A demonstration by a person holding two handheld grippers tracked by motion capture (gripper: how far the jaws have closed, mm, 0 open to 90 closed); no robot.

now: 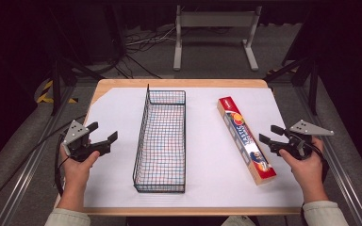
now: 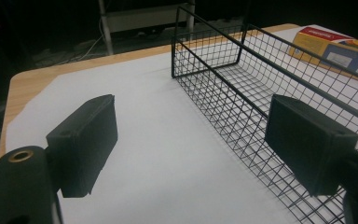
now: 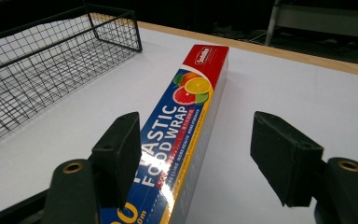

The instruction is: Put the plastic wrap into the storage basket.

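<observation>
Both grippers, left gripper [image 1: 102, 131] and right gripper [image 1: 269, 133], gape empty; we risk skidding the wrap box [image 1: 245, 138] toward the 9 o'clock basket [image 1: 161, 141].

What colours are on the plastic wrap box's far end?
The plastic wrap box has a red far end with white lettering, then citrus fruit pictures on blue; clearest in the right gripper view.

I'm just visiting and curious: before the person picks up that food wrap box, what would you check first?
1. Right tool open: ok, jaws spread.
2. Right tool lined up with the food wrap box: not ok, its jaws do not straddle the box yet.
3. Left tool open, holding nothing: ok.
4. Wire basket has room: ok, nothing lies inside.
5. Box free of the basket: ok, bare white sheet lies between them.
</observation>
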